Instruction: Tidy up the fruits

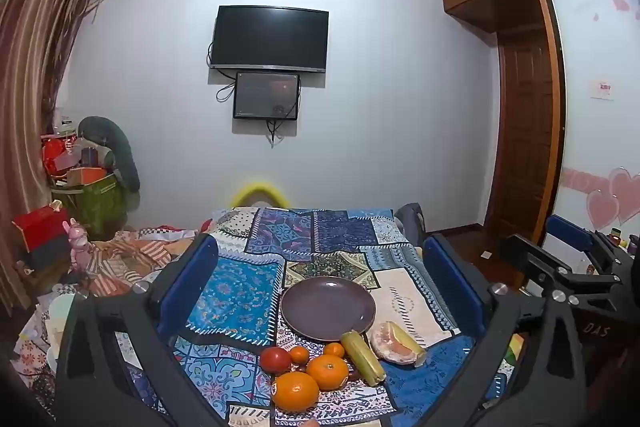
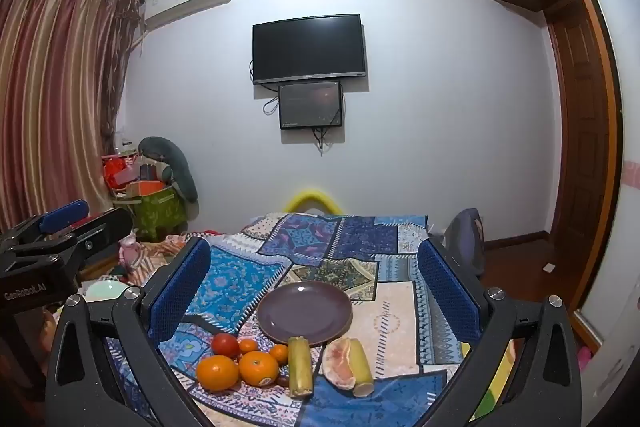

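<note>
Left wrist view, read from left to right: the left gripper (image 1: 320, 291) has its blue fingers (image 1: 188, 279) spread wide at the frame's lower corners, with nothing between them. Centre frame, the purple plate (image 1: 308, 323) lies bare on the patchwork-covered counter (image 1: 236, 291). Below it, along the bottom edge, sits the fruit cluster: a red tomato (image 1: 275, 359), a small tangerine (image 1: 299, 354), a large orange (image 1: 295, 391), a second orange (image 1: 327, 371), another small tangerine (image 1: 334, 349), then a yellow-green cane piece (image 1: 362, 358) whose far end touches the plate rim, and a peeled pomelo wedge (image 1: 396, 342) furthest right. At the far right edge the right gripper (image 1: 576, 255) shows from the side, also wide apart and holding nothing.

Right wrist view confirms it: the right gripper's own fingers (image 2: 180, 291) frame the same bare plate (image 2: 304, 311), with the tomato (image 2: 225, 343), oranges (image 2: 217, 373) and pomelo wedge (image 2: 344, 357) all lying on the cloth.

Judging by this, the organizing has not begun: no fruit sits on the plate, and every piece is left to move, likely onto that plate.
</note>
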